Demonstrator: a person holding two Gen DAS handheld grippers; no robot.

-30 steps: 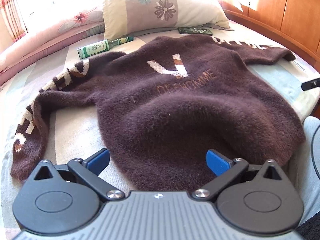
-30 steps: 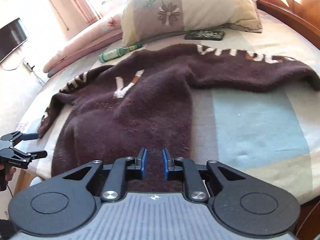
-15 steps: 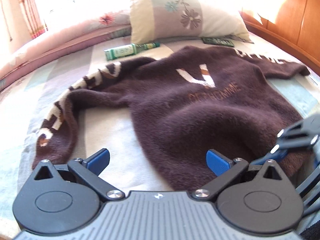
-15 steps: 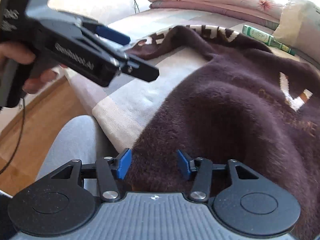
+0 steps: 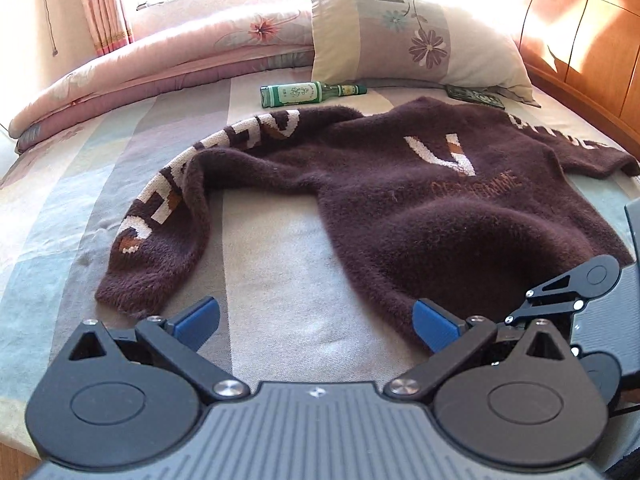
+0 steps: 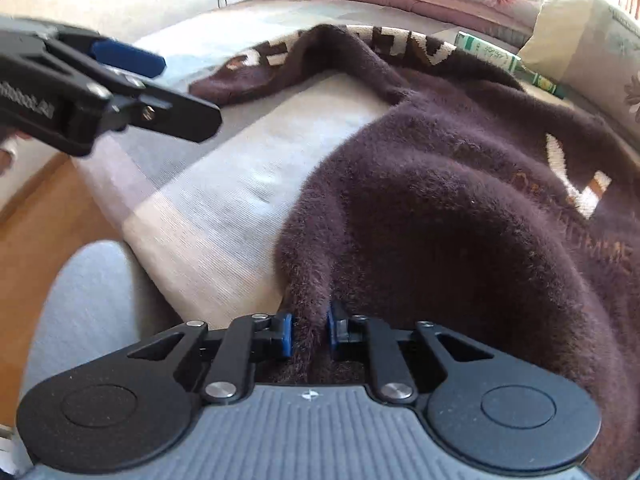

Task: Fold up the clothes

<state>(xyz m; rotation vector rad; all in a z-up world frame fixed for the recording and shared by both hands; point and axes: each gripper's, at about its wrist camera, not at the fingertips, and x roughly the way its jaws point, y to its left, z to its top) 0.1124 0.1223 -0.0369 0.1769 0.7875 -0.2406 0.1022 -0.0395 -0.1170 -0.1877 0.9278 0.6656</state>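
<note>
The pillow at the head of the bed reads "DREAMCITY", upside down. The brown sweater carries a white "V"; the lettering beneath is too faint to read. It lies spread across the bed, its hem at the near edge. Bare sheet lies open between its body and the left sleeve. The right gripper, half a second ago spread, now pinches the hem. The left gripper stays spread wide above the sheet.
</note>
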